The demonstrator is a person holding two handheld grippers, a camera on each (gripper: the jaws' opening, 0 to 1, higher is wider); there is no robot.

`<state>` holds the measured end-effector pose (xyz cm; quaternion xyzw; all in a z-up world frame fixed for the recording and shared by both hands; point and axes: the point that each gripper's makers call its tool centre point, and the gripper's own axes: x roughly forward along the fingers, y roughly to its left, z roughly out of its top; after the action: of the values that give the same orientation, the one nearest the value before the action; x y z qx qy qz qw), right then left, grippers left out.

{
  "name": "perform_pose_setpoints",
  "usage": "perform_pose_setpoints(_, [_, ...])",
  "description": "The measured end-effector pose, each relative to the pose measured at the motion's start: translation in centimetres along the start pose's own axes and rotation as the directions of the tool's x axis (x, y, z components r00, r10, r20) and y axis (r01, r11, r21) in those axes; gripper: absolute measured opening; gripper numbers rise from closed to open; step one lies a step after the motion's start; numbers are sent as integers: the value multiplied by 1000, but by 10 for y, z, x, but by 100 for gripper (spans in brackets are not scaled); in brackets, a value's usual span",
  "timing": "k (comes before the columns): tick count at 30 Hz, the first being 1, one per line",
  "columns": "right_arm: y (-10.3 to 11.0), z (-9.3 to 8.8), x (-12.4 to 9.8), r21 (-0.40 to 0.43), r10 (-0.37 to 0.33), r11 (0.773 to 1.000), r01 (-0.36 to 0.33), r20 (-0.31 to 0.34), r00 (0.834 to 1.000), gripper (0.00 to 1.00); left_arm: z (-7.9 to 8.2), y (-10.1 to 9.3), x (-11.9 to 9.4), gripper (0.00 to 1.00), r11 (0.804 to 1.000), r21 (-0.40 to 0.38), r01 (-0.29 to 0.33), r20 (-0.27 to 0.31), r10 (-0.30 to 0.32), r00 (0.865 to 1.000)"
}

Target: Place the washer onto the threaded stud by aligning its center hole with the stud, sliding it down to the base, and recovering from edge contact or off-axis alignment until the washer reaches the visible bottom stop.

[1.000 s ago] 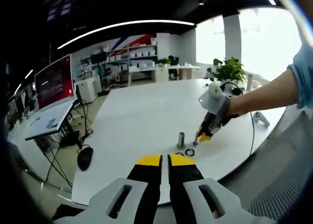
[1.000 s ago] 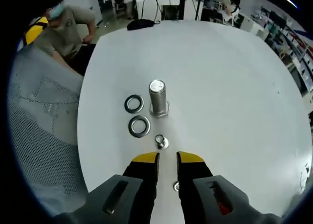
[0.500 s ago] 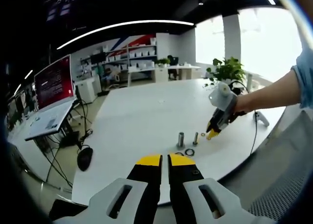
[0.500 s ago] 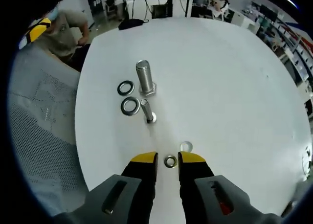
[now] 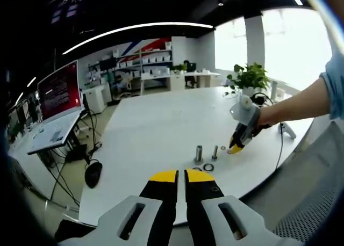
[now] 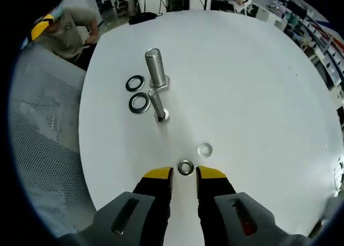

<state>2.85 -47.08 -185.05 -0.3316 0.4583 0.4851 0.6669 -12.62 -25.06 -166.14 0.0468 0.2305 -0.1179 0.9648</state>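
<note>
white table (image 6: 258,85), studs (image 6: 155,69), washers (image 6: 186,167)

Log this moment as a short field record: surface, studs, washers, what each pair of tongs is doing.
surface: white table
large stud: upright
small stud: upright, just in front of the large one
large washers: two, flat on the table beside the studs
small washers: two, flat, near the right tongs, none on a stud
right tongs: open, tips either side of the nearer small washer
left tongs: jaws nearly together, holding nothing, back from the parts
</note>
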Motion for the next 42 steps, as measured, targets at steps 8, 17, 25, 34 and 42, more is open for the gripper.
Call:
perform_pose_setpoints(8, [-2, -1, 2, -2, 5, 1000, -5, -9, 1000, 18, 0, 0, 0, 2, 1000, -1, -1, -1, 1, 1000])
perform_pose_setpoints(17, [-4, 0, 3, -13, -4, 1000, 3, -27, 1000, 17, -1, 0, 0, 2, 1000, 2, 0, -9, 0, 1000])
perform_pose_setpoints(25, [-4, 1, 3, -17, -7, 1000, 6, -37, 999, 14, -1, 0, 0, 2, 1000, 2, 1, -9, -1, 1000])
perform_pose_setpoints(34, [-3, 3, 3, -30, -9, 1000, 7, -67, 998, 14, -1, 0, 0, 2, 1000, 1, -2, -7, 2, 1000])
perform_pose_setpoints(42, [-4, 2, 4, 10, -41, 999, 41, -12, 999, 14, 0, 0, 0, 2, 1000, 2, -4, -7, 4, 1000])
